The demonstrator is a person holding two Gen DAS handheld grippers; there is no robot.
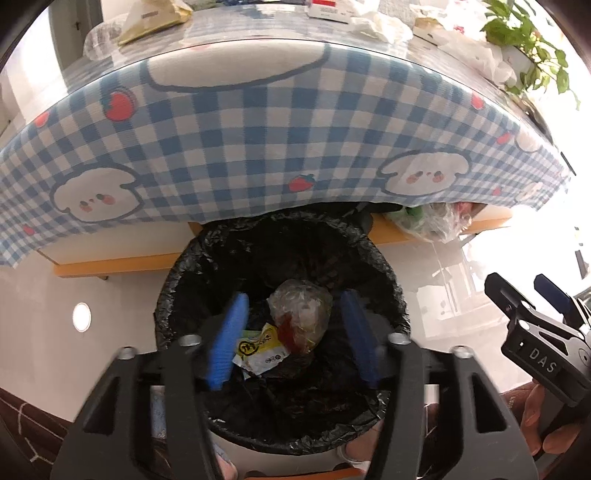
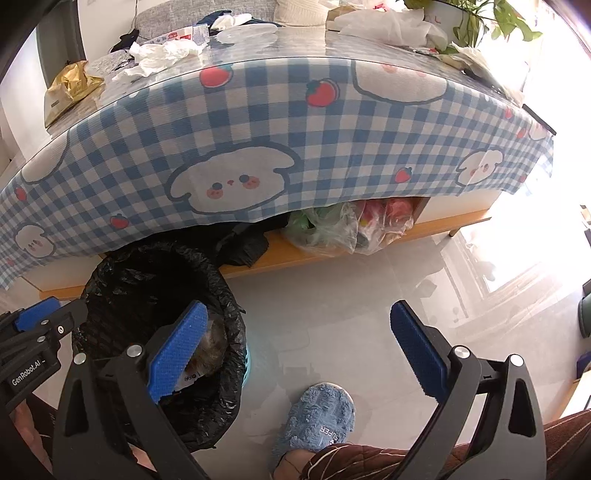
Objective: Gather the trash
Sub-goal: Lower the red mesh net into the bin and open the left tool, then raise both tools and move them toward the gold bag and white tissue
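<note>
The left tongs [image 1: 293, 334] hang released over the trash bin [image 1: 177, 295], blue pads spread wide with nothing between them. The bin, lined with a black bag, stands on the pale floor [image 2: 332, 295] just in front of the bench's near edge, partly under the overhang of the blue checked tablecloth [image 1: 240, 147]. Inside it lie a crumpled clear plastic bag [image 1: 301, 314] with red showing through and, touching it on the left, a yellow-and-white wrapper [image 1: 260, 349].

The right tongs [image 2: 295, 350] are released too — their pads stand far apart above bare floor, just right of the bin, with a blue fuzzy slipper [image 2: 314, 421] below them.

More trash sits on the bench top: white crumpled tissues [image 2: 159, 55] near the far left corner, a gold wrapper [image 2: 70, 88] at the left edge, and white plastic [image 2: 388, 22] beside a potted plant [image 2: 476, 22] at the far right corner. On the low shelf under the bench — clear bags [image 2: 340, 229] of mixed contents.
</note>
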